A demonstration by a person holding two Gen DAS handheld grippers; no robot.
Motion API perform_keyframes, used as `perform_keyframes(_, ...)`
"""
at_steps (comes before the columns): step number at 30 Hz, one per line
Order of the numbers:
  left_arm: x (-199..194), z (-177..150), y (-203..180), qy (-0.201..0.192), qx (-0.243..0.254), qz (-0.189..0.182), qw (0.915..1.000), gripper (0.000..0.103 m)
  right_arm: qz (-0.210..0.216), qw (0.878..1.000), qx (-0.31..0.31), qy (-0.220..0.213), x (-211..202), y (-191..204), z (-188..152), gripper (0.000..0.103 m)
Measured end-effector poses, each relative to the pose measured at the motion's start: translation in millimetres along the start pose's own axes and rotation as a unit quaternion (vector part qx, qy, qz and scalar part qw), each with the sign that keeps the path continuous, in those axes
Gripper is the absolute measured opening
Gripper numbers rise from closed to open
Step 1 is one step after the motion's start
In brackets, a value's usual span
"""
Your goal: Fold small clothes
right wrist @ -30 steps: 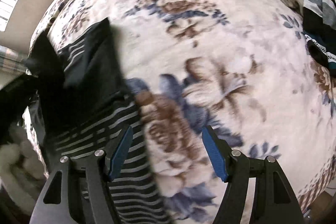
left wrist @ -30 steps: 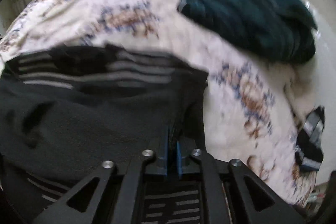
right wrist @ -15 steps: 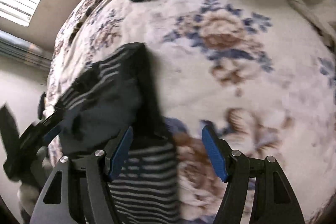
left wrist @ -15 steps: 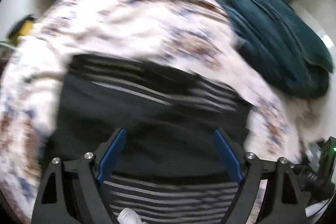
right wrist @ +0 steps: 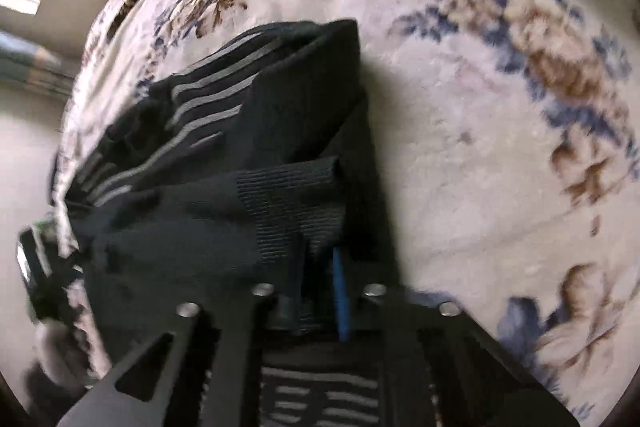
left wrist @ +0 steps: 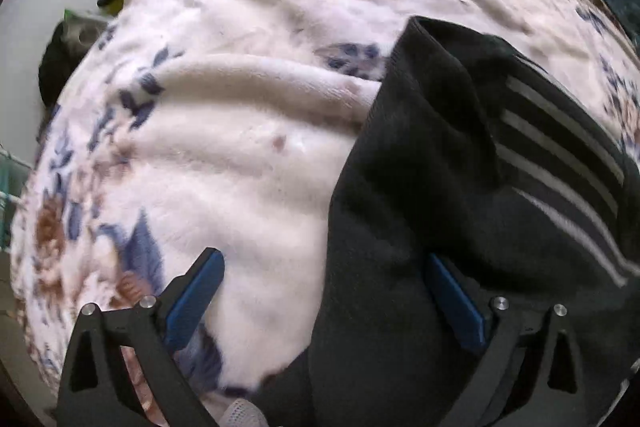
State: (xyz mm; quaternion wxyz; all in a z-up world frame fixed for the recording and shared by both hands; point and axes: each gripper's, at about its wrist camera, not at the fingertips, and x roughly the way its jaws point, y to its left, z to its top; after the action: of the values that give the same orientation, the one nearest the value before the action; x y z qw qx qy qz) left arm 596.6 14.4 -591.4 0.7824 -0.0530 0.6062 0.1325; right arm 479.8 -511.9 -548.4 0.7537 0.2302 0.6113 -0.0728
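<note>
Fabric fills my right gripper (right wrist: 320, 291): its jaws pinch the black knit garment with grey stripes (right wrist: 256, 163), lifting an edge off the cream floral fleece blanket (right wrist: 500, 155) to fold it. My left gripper (left wrist: 320, 291) hangs wide, garment draped over its right finger.

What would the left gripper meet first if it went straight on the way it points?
Probably the floral blanket, just left of the black striped garment. The open left gripper straddles the garment's edge; depth is unclear.
</note>
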Motion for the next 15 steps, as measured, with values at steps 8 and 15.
perform_keyframes(8, -75.7, -24.1, 18.3, -0.046, -0.008, -0.025, 0.9986, 0.103, 0.004, 0.999, -0.04, 0.008, -42.9, 15.4, 4.2, 0.015)
perform_keyframes(15, -71.7, -0.3, 17.3, -0.059, 0.01, 0.005, 0.9982, 0.103, 0.057, 0.982, -0.175, 0.043, -2.1, 139.8, 44.4, 0.064)
